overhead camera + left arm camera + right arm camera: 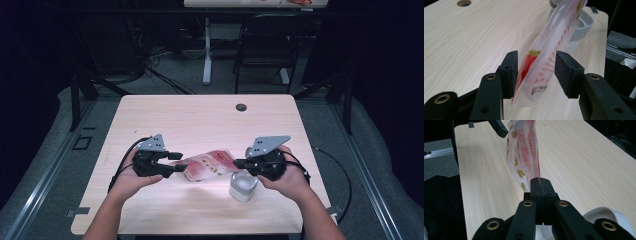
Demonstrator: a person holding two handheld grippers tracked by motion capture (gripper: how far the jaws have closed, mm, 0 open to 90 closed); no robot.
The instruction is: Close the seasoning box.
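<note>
A clear pouch with red print (pixel 210 165) hangs just above the wooden table (pixel 200 115), stretched between my two grippers. My right gripper (pixel 236 163) is shut on the pouch's right edge; in the right gripper view the jaws (pixel 540 182) meet on the thin film of the pouch (pixel 524 152). My left gripper (pixel 179 162) is open at the pouch's left end. In the left gripper view the pouch (pixel 544 62) passes between the two pads (pixel 536 72), with a gap at the right pad. A white round container (pixel 243 186) stands under the right hand.
The white container (pixel 581 25) sits close behind the pouch, near the table's right edge. A cable hole (pixel 241 107) marks the far side of the table. Beyond the table stand a black chair (pixel 265 45) and a desk leg (pixel 207 55).
</note>
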